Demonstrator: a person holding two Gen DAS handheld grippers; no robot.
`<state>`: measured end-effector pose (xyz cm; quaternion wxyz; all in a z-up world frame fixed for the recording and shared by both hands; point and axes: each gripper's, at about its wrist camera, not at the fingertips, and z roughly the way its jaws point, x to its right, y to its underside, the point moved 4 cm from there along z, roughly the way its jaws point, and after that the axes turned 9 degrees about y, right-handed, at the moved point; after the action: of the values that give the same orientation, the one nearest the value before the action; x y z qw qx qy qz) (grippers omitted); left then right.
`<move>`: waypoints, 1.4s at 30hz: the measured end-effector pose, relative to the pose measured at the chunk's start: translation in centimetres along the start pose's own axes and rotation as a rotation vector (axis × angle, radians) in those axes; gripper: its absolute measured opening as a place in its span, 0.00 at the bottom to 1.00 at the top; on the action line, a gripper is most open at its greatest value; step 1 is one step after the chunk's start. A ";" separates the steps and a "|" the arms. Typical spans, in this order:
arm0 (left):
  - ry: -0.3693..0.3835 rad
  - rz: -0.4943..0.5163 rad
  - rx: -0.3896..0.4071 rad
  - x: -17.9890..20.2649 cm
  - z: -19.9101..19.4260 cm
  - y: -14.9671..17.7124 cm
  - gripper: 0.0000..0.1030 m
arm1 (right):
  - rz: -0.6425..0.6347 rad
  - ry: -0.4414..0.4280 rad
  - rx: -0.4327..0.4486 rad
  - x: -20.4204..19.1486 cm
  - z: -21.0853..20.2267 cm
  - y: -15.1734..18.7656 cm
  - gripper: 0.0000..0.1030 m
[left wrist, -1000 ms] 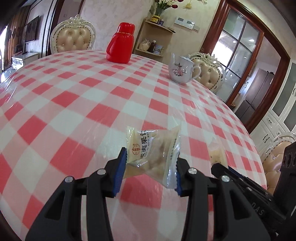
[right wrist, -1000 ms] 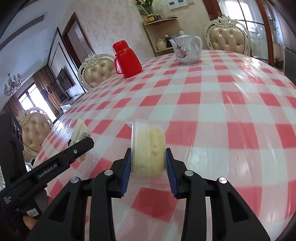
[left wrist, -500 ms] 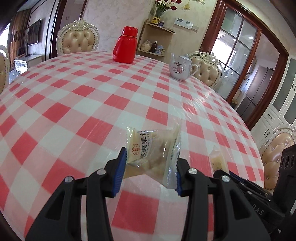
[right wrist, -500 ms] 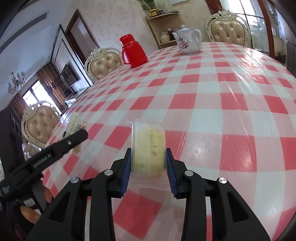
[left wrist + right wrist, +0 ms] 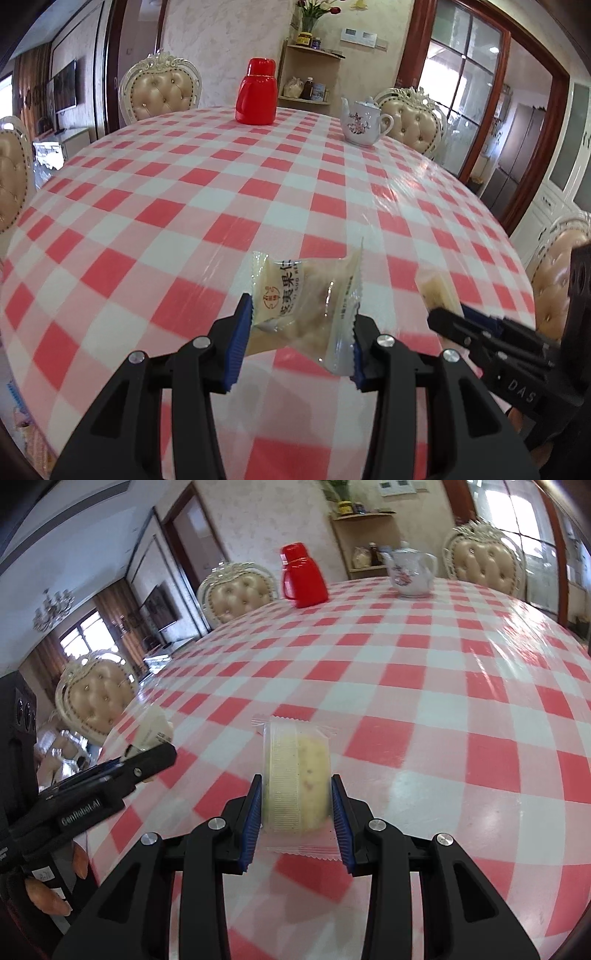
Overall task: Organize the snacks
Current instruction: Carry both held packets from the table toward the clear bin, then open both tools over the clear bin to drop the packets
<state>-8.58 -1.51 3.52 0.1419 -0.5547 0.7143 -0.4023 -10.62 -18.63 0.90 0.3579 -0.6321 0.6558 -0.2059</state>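
My left gripper (image 5: 301, 328) is shut on a clear-wrapped pastry packet (image 5: 303, 295) with printed characters, held above the red-and-white checked table (image 5: 207, 192). My right gripper (image 5: 295, 805) is shut on a round pale cake in a clear wrapper (image 5: 295, 779), also lifted over the table. In the left wrist view the right gripper (image 5: 448, 314) shows at the right edge with its cake (image 5: 437, 290). In the right wrist view the left gripper (image 5: 147, 749) juts in from the left with its packet (image 5: 153, 729).
A red thermos jug (image 5: 257, 92) and a white flowered teapot (image 5: 362, 120) stand at the table's far side. Padded chairs (image 5: 162, 90) ring the table. A corner shelf (image 5: 310, 74) with jars is behind. A hand (image 5: 48, 893) grips the left tool.
Both grippers have drawn back toward the near edge of the table with their snacks still held; the jug and teapot look farther off, and more tabletop shows.
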 end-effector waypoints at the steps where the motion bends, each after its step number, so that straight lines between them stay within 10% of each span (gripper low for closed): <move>1: -0.007 0.008 -0.002 -0.1 -0.5 0.3 0.44 | -0.011 -0.004 0.000 -0.5 -0.1 0.1 0.35; 15: -0.058 0.068 -0.026 -2.8 -5.2 4.2 0.44 | -0.158 -0.072 -0.049 -7.3 -0.3 2.6 0.35; 27: -0.215 0.005 -0.021 -13.7 -14.6 5.9 0.44 | -0.521 -0.285 -0.112 -23.3 -2.6 8.2 0.35; 35: -0.297 0.043 -0.171 -20.6 -19.1 9.1 0.49 | -0.725 -0.383 -0.187 -32.5 -3.0 12.9 0.35; 39: -0.322 -0.018 -0.226 -24.2 -20.5 11.6 0.94 | -0.807 -0.386 -0.198 -35.2 -3.1 15.0 0.58; 42: -0.291 -0.128 -0.158 -26.5 -22.4 11.7 0.98 | -0.824 -0.366 -0.196 -35.9 -3.2 15.5 0.78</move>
<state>-21.98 32.55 2.72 0.1737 -0.6608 0.6790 -0.2687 -25.53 17.63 -0.73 0.2945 -0.8969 0.2921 -0.1531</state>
